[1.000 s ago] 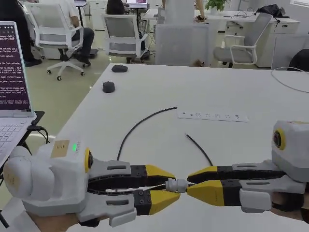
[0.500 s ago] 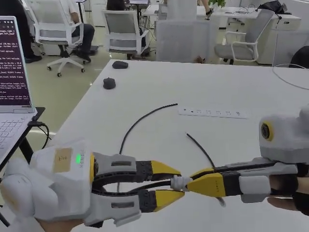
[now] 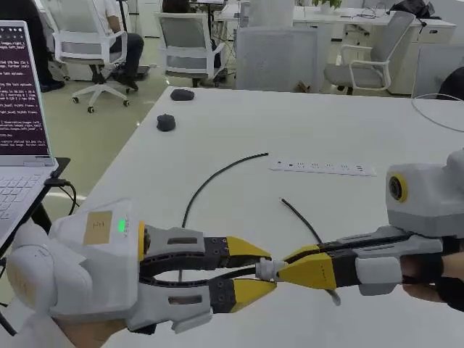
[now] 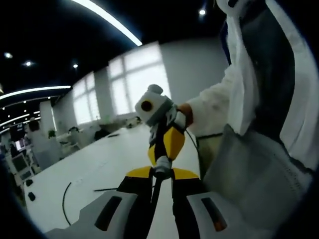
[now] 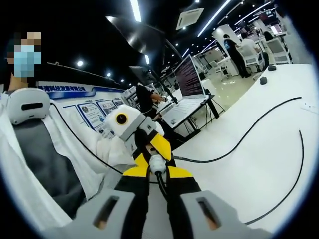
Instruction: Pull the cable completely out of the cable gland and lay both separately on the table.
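The cable gland [image 3: 267, 270] hangs above the near edge of the white table [image 3: 377, 217], caught between two grippers that meet nose to nose. Its long axis runs side to side, in line with both.

The right gripper [image 3: 286, 267] is pinched narrow on the gland's right end. The left gripper [image 3: 261, 273] has its jaws bowed apart, tips close beside the gland; I cannot tell if they bite. A thin dark cable [image 4: 155, 193] runs from the gland back between those jaws.

On the table beyond lie a long black wire [image 3: 217, 177], a shorter black wire [image 3: 301, 221] passing under the right gripper, a power strip [image 3: 322, 169] and two mice [image 3: 166, 123]. A laptop [image 3: 22, 109] stands to the left.
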The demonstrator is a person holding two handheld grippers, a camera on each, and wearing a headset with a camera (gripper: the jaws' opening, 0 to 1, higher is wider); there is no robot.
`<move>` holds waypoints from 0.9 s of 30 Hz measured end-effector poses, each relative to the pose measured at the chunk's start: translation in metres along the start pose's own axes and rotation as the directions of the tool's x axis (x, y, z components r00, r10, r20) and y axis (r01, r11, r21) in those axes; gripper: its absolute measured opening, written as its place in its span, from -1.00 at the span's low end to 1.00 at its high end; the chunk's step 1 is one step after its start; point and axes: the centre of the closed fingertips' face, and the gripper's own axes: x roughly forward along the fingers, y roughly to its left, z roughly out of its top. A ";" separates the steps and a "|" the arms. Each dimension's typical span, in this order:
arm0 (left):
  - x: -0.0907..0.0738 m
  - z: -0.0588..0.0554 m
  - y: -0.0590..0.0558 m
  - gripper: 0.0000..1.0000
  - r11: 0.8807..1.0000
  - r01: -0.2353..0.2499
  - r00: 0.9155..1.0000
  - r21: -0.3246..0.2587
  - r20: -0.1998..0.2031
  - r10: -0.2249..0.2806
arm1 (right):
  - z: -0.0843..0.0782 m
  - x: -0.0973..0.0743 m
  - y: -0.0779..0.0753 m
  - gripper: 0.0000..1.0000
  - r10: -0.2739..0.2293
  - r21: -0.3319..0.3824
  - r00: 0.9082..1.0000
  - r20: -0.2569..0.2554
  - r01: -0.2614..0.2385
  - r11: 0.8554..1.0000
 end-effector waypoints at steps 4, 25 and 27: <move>-0.001 -0.001 0.002 -0.73 0.999 -0.002 1.000 -0.047 0.000 0.002 | 0.001 0.002 0.000 -0.82 -0.034 -0.075 0.999 -0.012 0.033 0.997; -0.008 0.000 0.006 -0.74 0.935 0.032 0.998 -0.354 0.057 -0.012 | 0.006 0.005 0.003 -0.81 -0.098 -0.548 0.994 -0.046 0.057 0.835; -0.008 0.001 0.006 -0.74 0.929 0.036 0.998 -0.369 0.066 -0.012 | 0.005 0.003 0.005 -0.81 -0.092 -0.556 0.995 -0.038 0.055 0.829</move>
